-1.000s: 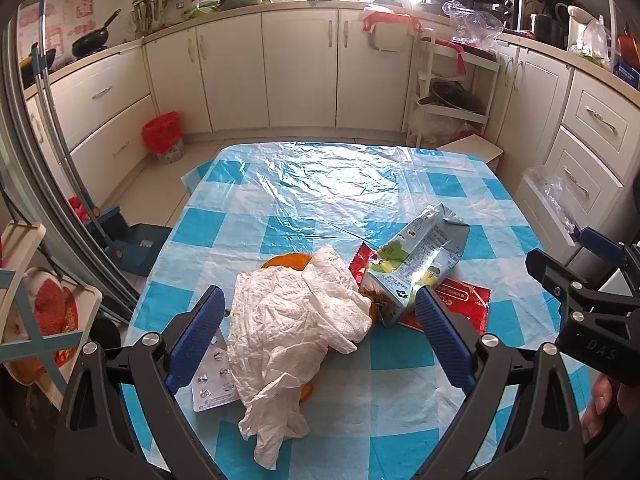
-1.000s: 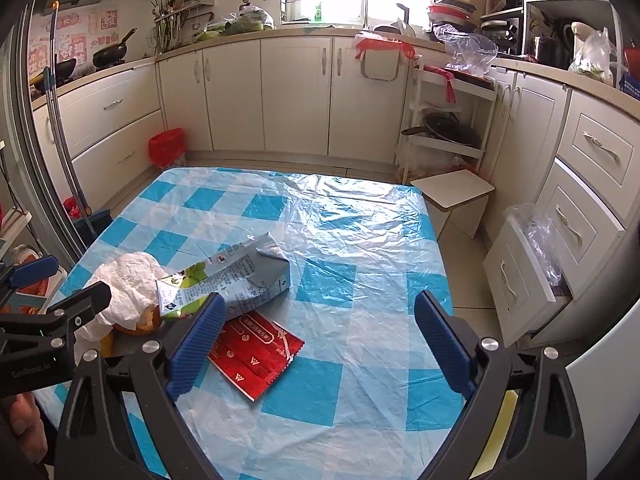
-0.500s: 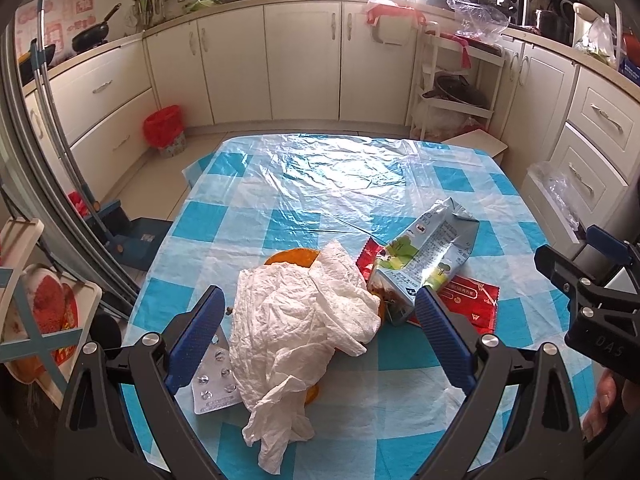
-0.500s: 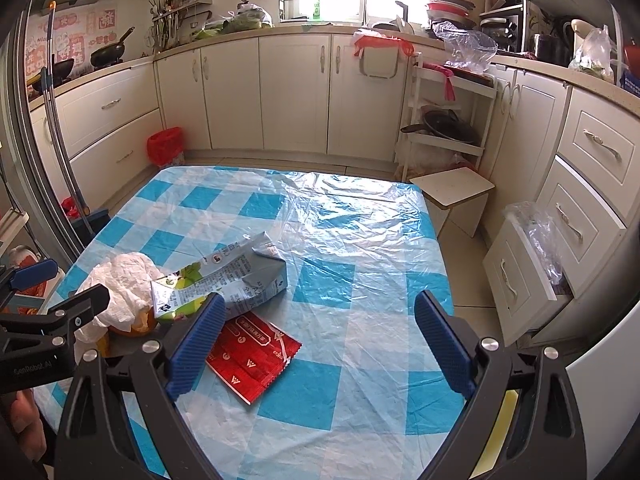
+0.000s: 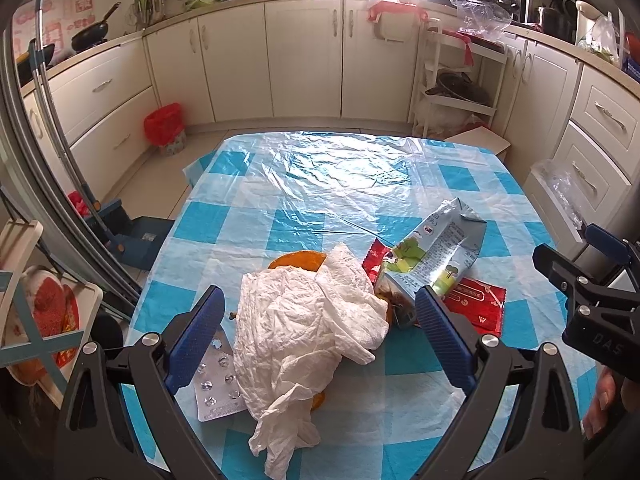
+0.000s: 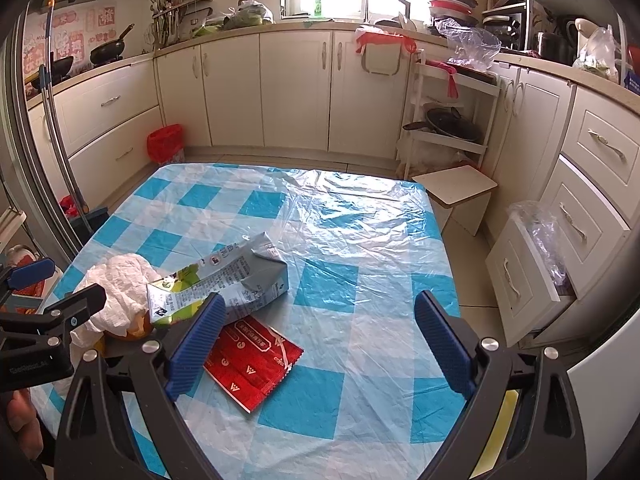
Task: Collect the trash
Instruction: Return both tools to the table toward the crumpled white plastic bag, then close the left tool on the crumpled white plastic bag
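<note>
Fingers [image 5: 200, 334] of your left gripper [image 5: 318, 334] are spread wide and grasp nothing; between them lies the crumpled tissue [image 5: 308, 320], hiding most of an orange peel [image 5: 298, 259]. A blister pack [image 5: 216, 380] pokes out at its left. Right of it, the carton [image 5: 434, 258] has print too small to read.

Your right gripper [image 6: 318, 334] is likewise released over the checked surface [image 6: 360, 256]. Its left finger covers part of the red wrapper [image 6: 256, 364], whose characters are illegible.

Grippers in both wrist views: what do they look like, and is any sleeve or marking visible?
Both the left gripper and right gripper are black frames with silver bolts and blue ribbed pads. White lettering, partly legible, marks the bodies. No sleeve shows.
</note>
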